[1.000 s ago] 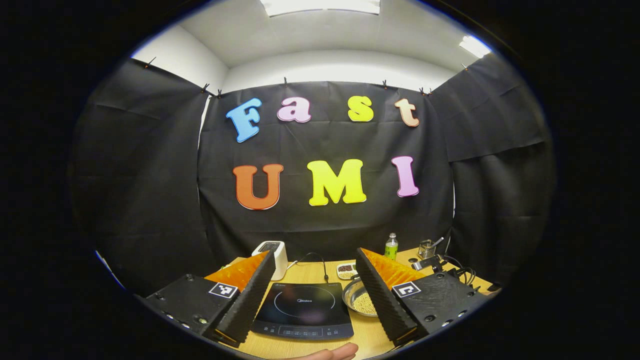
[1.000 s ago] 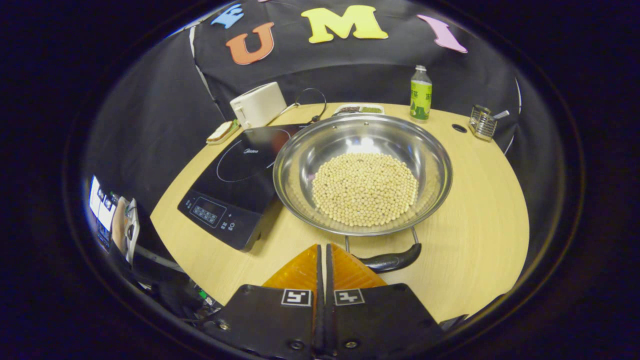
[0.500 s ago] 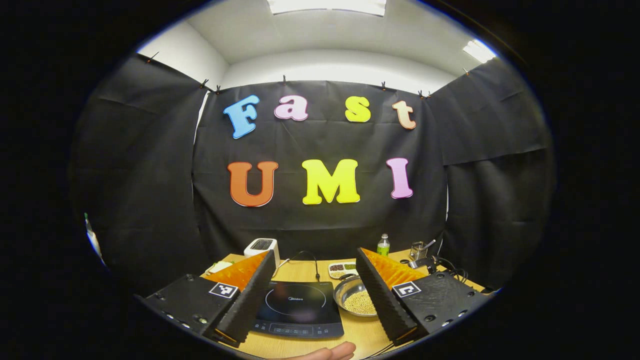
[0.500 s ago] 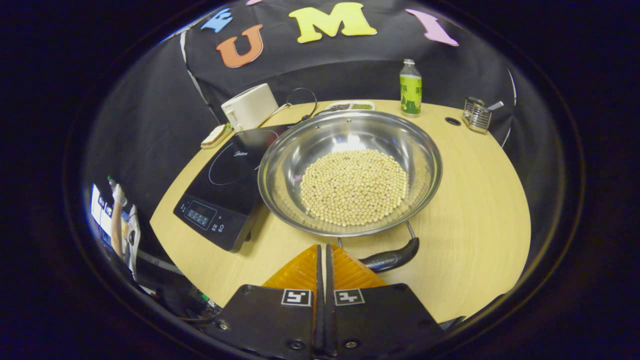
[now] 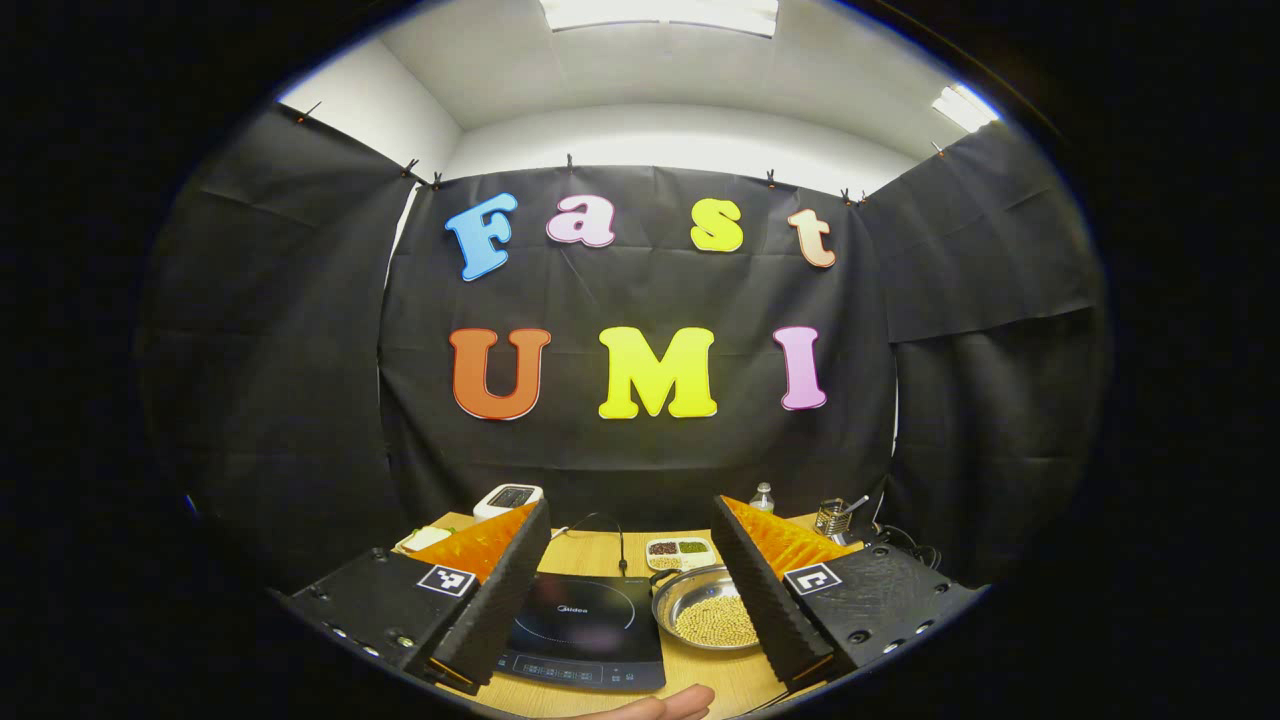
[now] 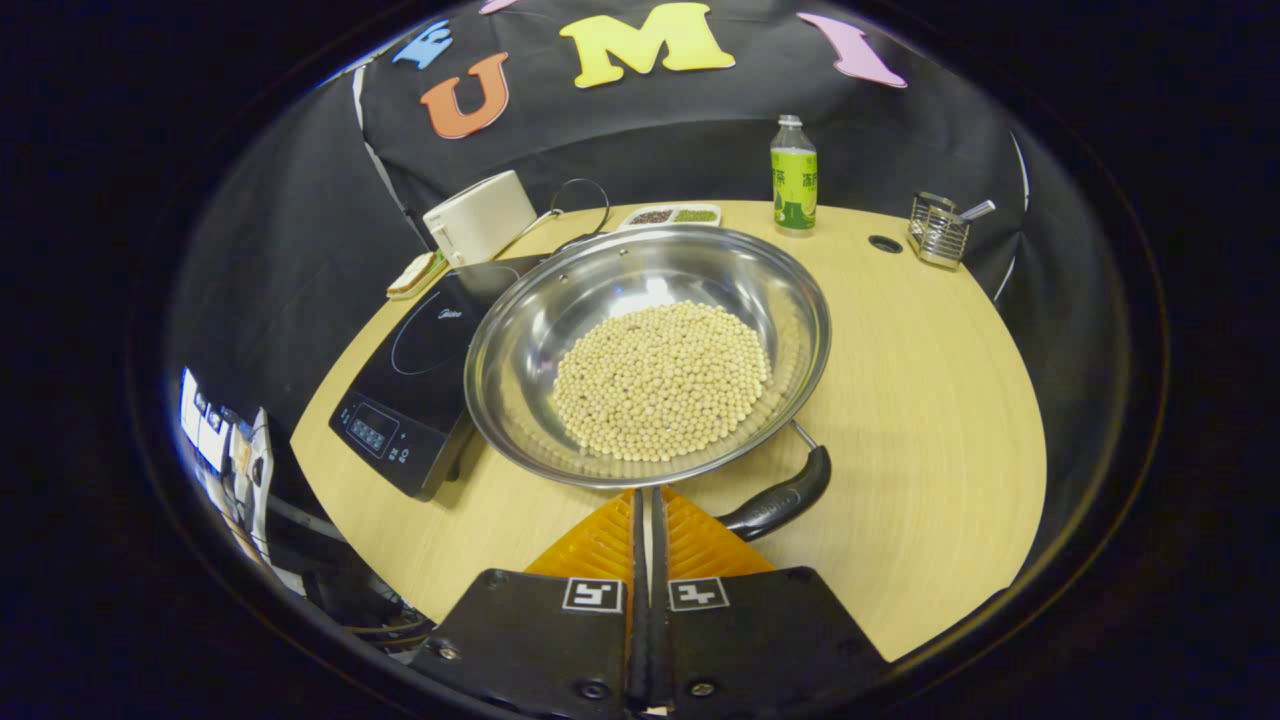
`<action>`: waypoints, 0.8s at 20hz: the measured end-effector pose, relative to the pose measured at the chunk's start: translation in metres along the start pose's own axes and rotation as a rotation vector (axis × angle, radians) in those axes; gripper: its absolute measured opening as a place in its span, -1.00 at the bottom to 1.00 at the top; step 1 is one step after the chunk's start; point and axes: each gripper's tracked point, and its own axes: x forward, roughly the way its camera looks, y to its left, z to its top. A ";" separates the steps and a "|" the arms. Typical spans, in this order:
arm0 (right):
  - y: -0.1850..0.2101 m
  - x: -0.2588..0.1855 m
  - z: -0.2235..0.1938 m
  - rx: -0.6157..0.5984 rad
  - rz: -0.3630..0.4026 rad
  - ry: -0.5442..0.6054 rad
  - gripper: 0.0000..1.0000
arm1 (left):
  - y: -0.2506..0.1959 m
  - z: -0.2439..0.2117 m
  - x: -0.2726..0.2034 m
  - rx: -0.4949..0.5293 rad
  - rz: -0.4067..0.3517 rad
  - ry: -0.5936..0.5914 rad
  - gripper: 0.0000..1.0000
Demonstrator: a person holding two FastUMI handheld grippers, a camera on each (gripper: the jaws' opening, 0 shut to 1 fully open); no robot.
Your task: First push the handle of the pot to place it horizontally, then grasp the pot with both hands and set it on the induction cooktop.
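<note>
Right tongs [image 6: 645, 500] closed together, empty, tips at the pot's [image 6: 647, 350] near rim beside its black handle [image 6: 778, 502]. Pot on counter [image 6: 920, 400], touching induction cooktop [image 6: 420, 370]. Left tongs [image 5: 630, 520] spread apart, raised.

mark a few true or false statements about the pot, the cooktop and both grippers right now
1. The pot holds pale round beans. True.
2. The pot sits centred on the induction cooktop. False: it rests mostly on the table, beside the cooktop.
3. The right gripper has its fingers pressed together. True.
4. The left gripper is shut. False: its fingers are spread wide.
5. The pot handle is black. True.
</note>
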 end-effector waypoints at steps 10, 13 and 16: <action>-0.046 0.015 0.012 -0.055 -0.014 0.030 -0.99 | -0.006 -0.003 0.028 0.031 0.012 0.004 0.92; -0.054 0.018 0.014 -0.045 0.008 0.054 -0.98 | -0.002 -0.015 0.028 0.026 0.021 0.021 0.93; -0.063 0.021 0.020 -0.030 0.021 0.067 -0.92 | 0.004 -0.024 0.035 0.023 0.033 0.033 0.93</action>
